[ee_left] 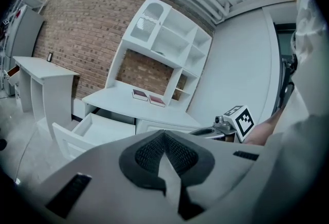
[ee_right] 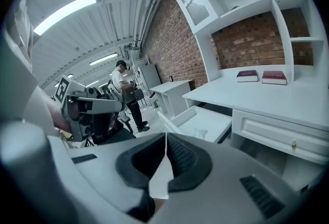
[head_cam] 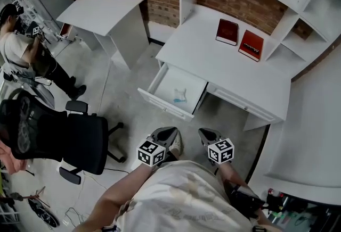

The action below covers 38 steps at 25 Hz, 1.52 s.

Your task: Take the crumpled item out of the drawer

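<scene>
The white desk's left drawer (head_cam: pixel 160 83) stands pulled open. A pale crumpled item (head_cam: pixel 180 96) lies on its floor near the right side, and shows faintly in the right gripper view (ee_right: pixel 202 133). Both grippers hang close to my body, well short of the drawer. My left gripper (head_cam: pixel 165 132) is shut with nothing in it, its dark pads meeting in the left gripper view (ee_left: pixel 165 138). My right gripper (head_cam: pixel 208 134) is also shut and empty (ee_right: pixel 165 141). In the left gripper view the open drawer (ee_left: pixel 95 128) is seen from its side, and the item is hidden.
Two red books (head_cam: pixel 227 31) (head_cam: pixel 251 44) lie on the desk top (head_cam: pixel 213 60) under white shelves. A black office chair (head_cam: pixel 58 135) stands at the left, a second white table (head_cam: pixel 106 13) beyond it. A person (head_cam: pixel 16 50) stands at the far left.
</scene>
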Each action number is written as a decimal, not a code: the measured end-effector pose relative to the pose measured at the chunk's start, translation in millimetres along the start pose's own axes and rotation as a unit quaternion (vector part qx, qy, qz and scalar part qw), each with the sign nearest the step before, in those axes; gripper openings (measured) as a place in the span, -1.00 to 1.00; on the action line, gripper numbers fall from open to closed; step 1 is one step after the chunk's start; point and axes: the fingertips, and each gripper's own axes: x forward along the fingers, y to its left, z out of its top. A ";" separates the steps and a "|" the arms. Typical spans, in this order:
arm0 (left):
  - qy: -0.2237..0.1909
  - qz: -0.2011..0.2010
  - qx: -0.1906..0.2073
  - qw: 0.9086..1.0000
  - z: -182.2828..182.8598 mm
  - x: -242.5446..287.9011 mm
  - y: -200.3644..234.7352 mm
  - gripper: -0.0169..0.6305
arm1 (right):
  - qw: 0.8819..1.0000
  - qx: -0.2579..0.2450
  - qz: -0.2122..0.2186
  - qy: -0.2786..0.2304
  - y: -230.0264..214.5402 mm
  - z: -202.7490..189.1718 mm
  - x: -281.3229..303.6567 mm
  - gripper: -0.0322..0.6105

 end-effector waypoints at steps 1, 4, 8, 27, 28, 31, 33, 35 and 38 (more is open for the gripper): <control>0.000 -0.001 0.000 1.000 2.3 5.1 3.3 -0.89 | 1.000 0.000 -0.001 0.001 -4.5 2.6 2.4 -0.81; 0.001 -0.006 -0.002 1.000 9.9 19.9 12.5 -0.89 | 1.000 -0.001 -0.001 0.002 -16.3 11.1 10.8 -0.81; 0.005 -0.005 -0.005 1.000 21.6 38.9 26.8 -0.89 | 1.000 0.000 0.005 0.007 -32.6 22.7 23.6 -0.82; 0.004 -0.038 -0.004 0.999 84.7 104.4 104.0 -0.89 | 1.000 -0.004 0.001 0.028 -77.0 80.3 90.4 -0.82; 0.003 -0.040 -0.005 0.999 87.9 106.9 108.7 -0.89 | 1.000 -0.006 -0.002 0.031 -79.3 82.5 93.6 -0.82; -0.002 -0.043 -0.007 0.999 97.0 113.5 120.7 -0.89 | 0.999 -0.002 -0.016 0.034 -87.3 89.3 100.6 -0.81; -0.005 -0.045 -0.007 0.999 102.4 117.3 126.5 -0.89 | 0.999 0.002 -0.025 0.034 -93.1 93.2 103.8 -0.82; -0.007 -0.048 -0.005 0.999 107.0 119.9 130.1 -0.89 | 0.999 0.004 -0.031 0.034 -98.3 95.8 105.7 -0.82; -0.009 -0.049 -0.003 0.999 110.5 120.8 134.4 -0.89 | 0.999 0.007 -0.039 0.036 -104.6 97.9 108.0 -0.81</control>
